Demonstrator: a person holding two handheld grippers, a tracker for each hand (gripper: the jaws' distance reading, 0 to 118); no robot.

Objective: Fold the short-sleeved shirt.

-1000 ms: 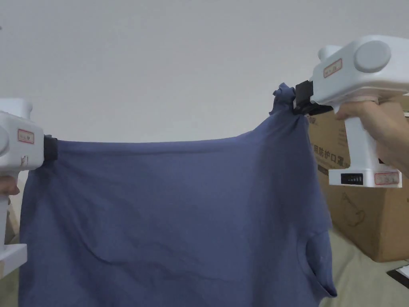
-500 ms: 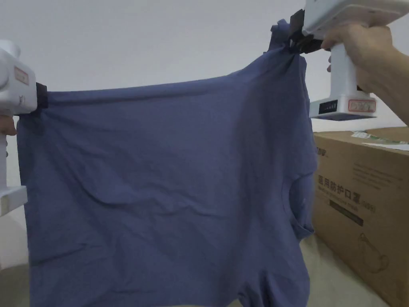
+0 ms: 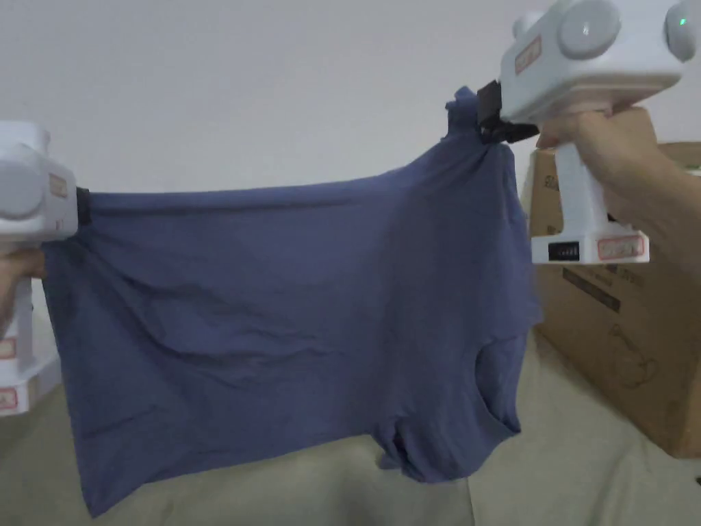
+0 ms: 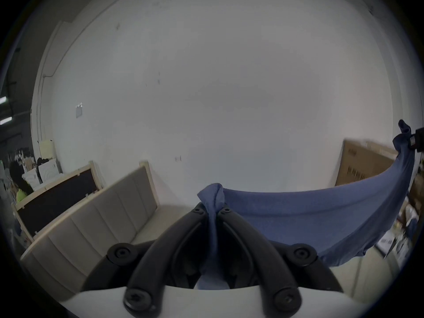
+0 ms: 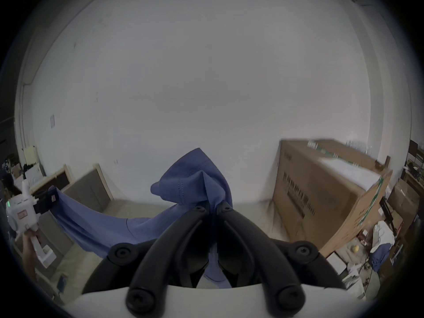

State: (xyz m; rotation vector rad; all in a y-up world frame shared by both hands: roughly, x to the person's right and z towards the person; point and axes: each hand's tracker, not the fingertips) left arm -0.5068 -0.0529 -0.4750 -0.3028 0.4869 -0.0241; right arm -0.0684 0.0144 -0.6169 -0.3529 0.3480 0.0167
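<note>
The blue, soft-knit short-sleeved shirt is held spread in mid-frame above a beige surface. The left tool and right tool are each closed on a bunched top corner. The cloth is judged light and limp, best gripped at hems. The collar and far sleeve cannot be made out.

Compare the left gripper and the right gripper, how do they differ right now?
The right gripper is held higher than the left gripper. The right gripper has a bunched tuft of the blue shirt poking above it; at the left gripper the hem runs flatter. Both are shut on the shirt, stretching it between them.
</note>
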